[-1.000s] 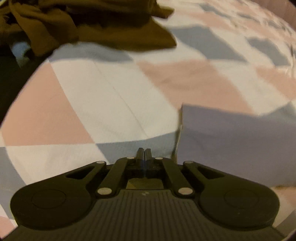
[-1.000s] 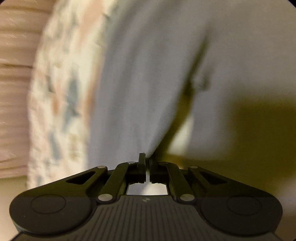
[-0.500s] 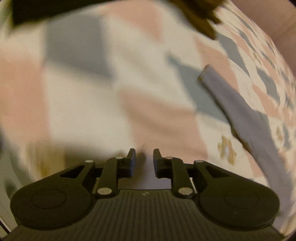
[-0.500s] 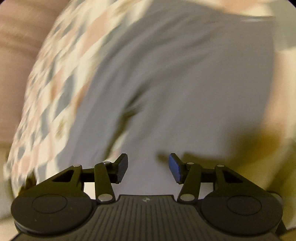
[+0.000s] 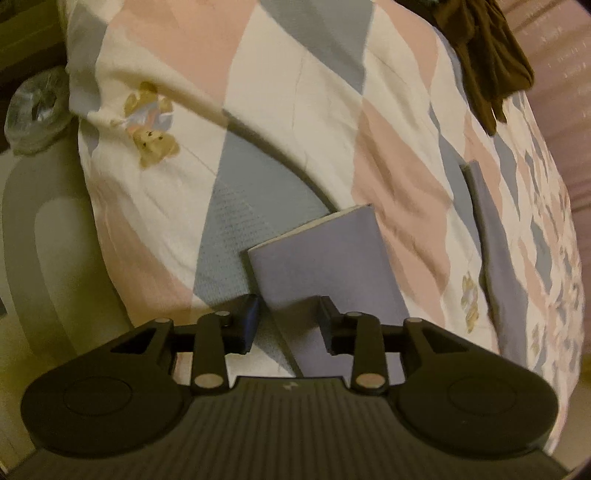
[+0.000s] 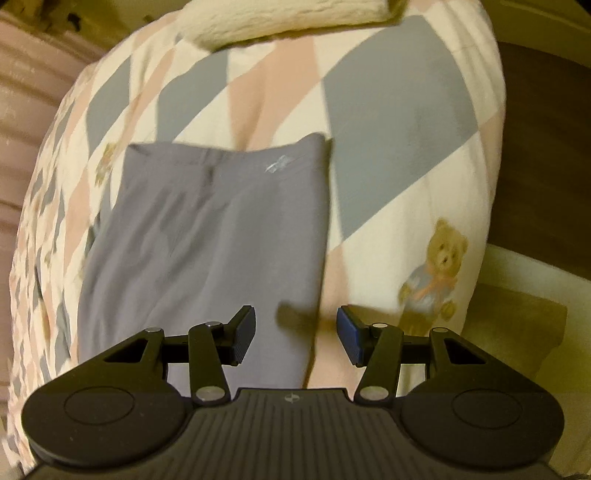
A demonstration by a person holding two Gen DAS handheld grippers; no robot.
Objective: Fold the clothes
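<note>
Grey-lilac folded garment (image 6: 207,236) lying flat on a quilted bedspread of pink, grey and cream diamonds with teddy-bear prints (image 6: 406,110), seen lengthwise in the right wrist view with its far hem near the middle of the bed. Right gripper (image 6: 295,334) poised above the garment's near right edge, jaws apart after just opening, nothing between the ribbed pads, cloth only below them. Left gripper (image 5: 288,319) likewise parted, jaws just having widened, pads clear of fabric; beneath it a folded corner of the same grey-lilac cloth (image 5: 325,266) resting on the spread, with another strip of it (image 5: 498,258) stretching away at the right. Dark brown crumpled clothing (image 5: 484,55) heaped at the far right edge of the bed, well apart from the grey piece. Cream fluffy pillow (image 6: 280,14) at the bed's far end in the right wrist view.
</note>
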